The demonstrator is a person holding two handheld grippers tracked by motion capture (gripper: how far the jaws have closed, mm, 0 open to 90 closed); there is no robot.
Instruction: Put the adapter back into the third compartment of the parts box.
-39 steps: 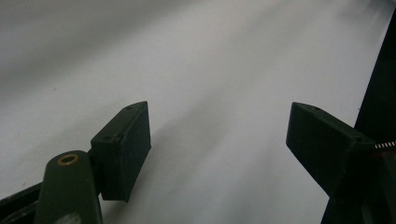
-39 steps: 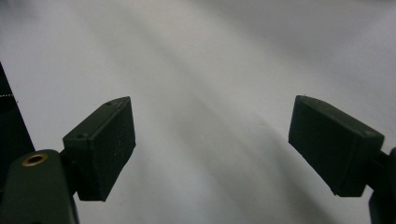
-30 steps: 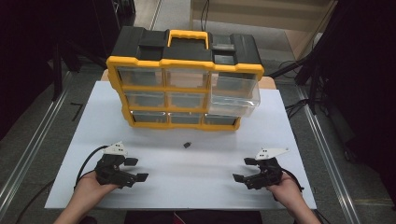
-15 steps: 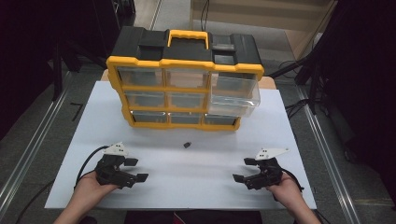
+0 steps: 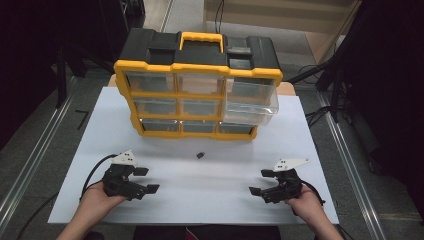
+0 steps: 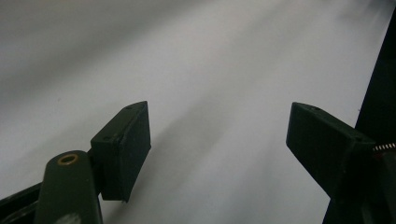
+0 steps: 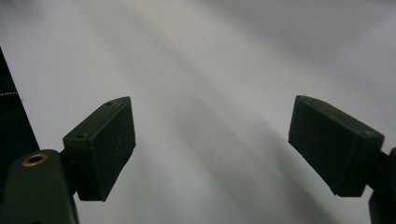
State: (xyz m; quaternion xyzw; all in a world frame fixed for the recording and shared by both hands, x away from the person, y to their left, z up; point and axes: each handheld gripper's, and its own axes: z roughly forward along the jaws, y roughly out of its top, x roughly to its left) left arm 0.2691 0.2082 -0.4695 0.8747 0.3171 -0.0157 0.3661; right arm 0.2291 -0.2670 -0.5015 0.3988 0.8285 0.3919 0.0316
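step: idle start, judged | my left gripper (image 5: 146, 180), right gripper (image 5: 261, 182): fingers spread, empty, low over tabletop (image 5: 210, 195) | next: probably reach small black part (image 5: 200, 155) before drawer organizer (image 5: 197, 92)

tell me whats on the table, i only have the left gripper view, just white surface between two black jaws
Observer: A yellow and black plastic drawer organizer stands at the far side of the white table.
Operator: any drawer open
Observer: Yes, the large clear drawer on its right side is pulled out.
Operator: anything loose
Observer: A small dark part lies in front of the organizer, between and beyond the left gripper and right gripper. Both are open and hold nothing.
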